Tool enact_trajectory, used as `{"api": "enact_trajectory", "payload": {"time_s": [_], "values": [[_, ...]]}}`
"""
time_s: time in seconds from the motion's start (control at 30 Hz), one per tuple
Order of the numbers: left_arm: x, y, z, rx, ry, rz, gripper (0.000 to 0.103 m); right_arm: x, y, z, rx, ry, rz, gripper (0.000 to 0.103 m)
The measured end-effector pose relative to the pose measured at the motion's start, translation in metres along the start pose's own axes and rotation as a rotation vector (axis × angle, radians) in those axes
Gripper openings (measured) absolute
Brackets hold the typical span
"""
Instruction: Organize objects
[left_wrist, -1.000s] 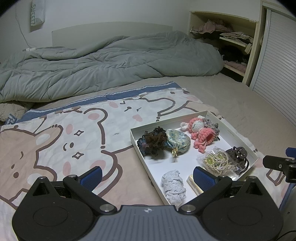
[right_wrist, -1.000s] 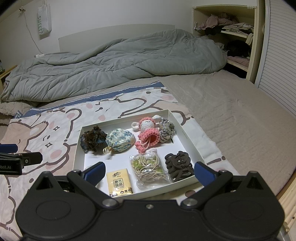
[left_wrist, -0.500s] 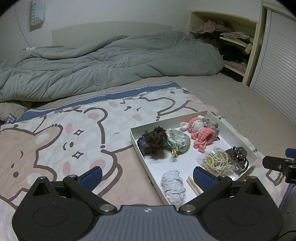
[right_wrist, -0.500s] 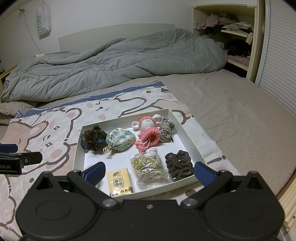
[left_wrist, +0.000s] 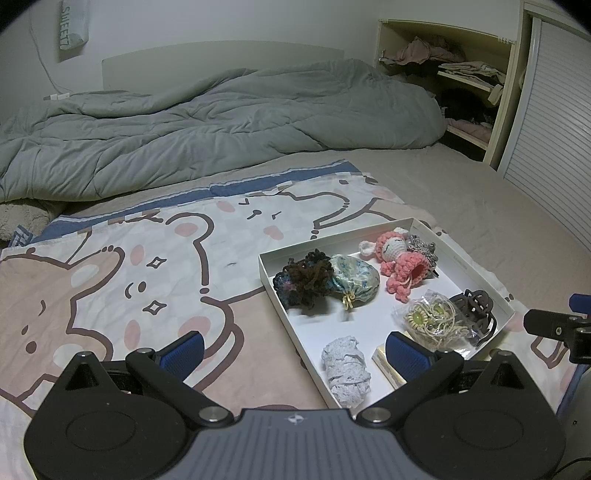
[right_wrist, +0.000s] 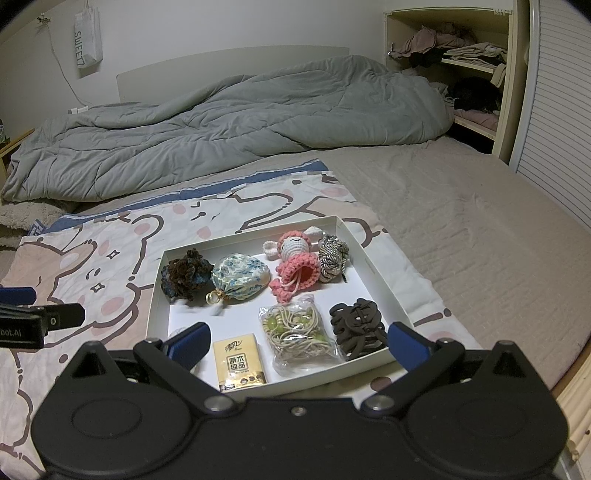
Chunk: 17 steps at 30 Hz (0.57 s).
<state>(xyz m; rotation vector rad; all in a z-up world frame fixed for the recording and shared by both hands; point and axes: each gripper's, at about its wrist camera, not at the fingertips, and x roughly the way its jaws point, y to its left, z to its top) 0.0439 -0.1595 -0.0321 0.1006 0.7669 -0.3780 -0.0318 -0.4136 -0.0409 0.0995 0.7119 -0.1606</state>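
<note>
White cardboard, a shallow tray (right_wrist: 384, 291), sits on the cartoon bear blanket (left_wrist: 122, 280) at the near end of the bed, and everything to be sorted lies inside it. Along its far side: a dark yarn scrunchie (right_wrist: 186, 278), a blue floral pouch (right_wrist: 240, 277), a pink crochet doll (right_wrist: 295, 264) and a striped cord bundle (right_wrist: 332, 256). Nearer: a tissue packet (right_wrist: 240, 363), a clear bag of hair ties (right_wrist: 297, 334), a dark hair claw (right_wrist: 356, 326) and, in the left camera, a pale lacy scrunchie (left_wrist: 345, 369) at the near corner.

Both tools hover short of the tray. The left gripper (left_wrist: 295, 350) has its jaws spread wide and holds nothing; the right gripper (right_wrist: 297, 343) is likewise spread and empty, straddling the tray's near edge.

I'd judge the work near its end, or between picks, since nothing loose lies on the blanket. Any next move calls for choosing one piece and lowering onto it without snagging neighbours. Behind, the grey duvet (right_wrist: 221, 129) is heaped.
</note>
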Motion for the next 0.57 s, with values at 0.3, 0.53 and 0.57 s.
{"api": "enact_trajectory", "payload": {"time_s": [0.3, 0.53, 0.57], "values": [[0.0001, 0.0002, -0.0007, 0.000, 0.003, -0.002, 0.103, 0.0000, 0.0001, 0.0001, 0.000, 0.001, -0.001, 0.103], [0.0009, 0.0015, -0.0005, -0.004, 0.009, -0.002, 0.103, 0.0003, 0.0001, -0.0004, 0.001, 0.002, -0.001, 0.103], [0.0009, 0.0016, -0.0005, -0.004, 0.010, 0.000, 0.103, 0.0004, 0.0001, -0.0003, 0.001, 0.003, 0.000, 0.103]]}}
